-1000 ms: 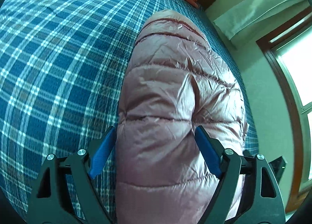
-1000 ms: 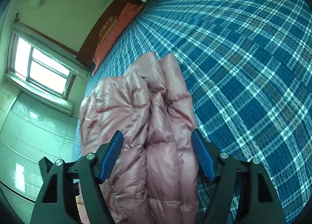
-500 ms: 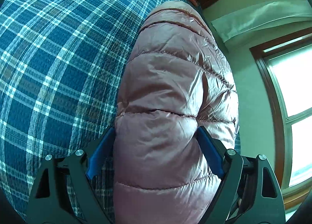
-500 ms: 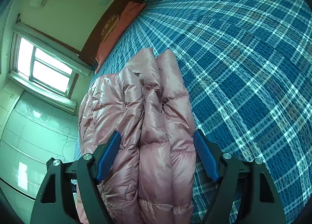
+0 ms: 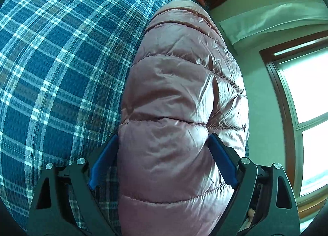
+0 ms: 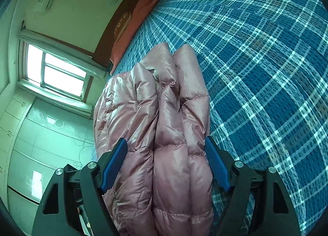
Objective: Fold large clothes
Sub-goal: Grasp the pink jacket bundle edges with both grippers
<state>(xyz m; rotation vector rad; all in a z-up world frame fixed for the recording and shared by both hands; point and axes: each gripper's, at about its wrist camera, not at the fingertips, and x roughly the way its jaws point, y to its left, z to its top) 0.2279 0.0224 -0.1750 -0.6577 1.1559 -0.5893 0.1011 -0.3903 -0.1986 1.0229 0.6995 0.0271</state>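
A pink quilted puffer jacket [image 5: 180, 96] lies bunched on a bed with a blue plaid cover [image 5: 57, 55]. In the left wrist view, my left gripper [image 5: 164, 154] has its blue pads pressed on both sides of a thick padded fold of the jacket. In the right wrist view, the jacket [image 6: 164, 123] shows as several stacked folds, and my right gripper [image 6: 166, 158] has its blue pads around those folds, touching both sides. The jacket edges near both grippers run out of view below.
The plaid bed cover [image 6: 256, 61] spreads wide beside the jacket. An orange pillow [image 6: 133, 24] and a dark wooden headboard [image 6: 121, 18] are at the far end. A window [image 6: 55, 71] and pale cabinets [image 6: 37, 145] line the bed's side.
Both grippers have risen and tilted a little with the jacket held between their pads. The jacket folds have shifted slightly; the grip itself looks unchanged.
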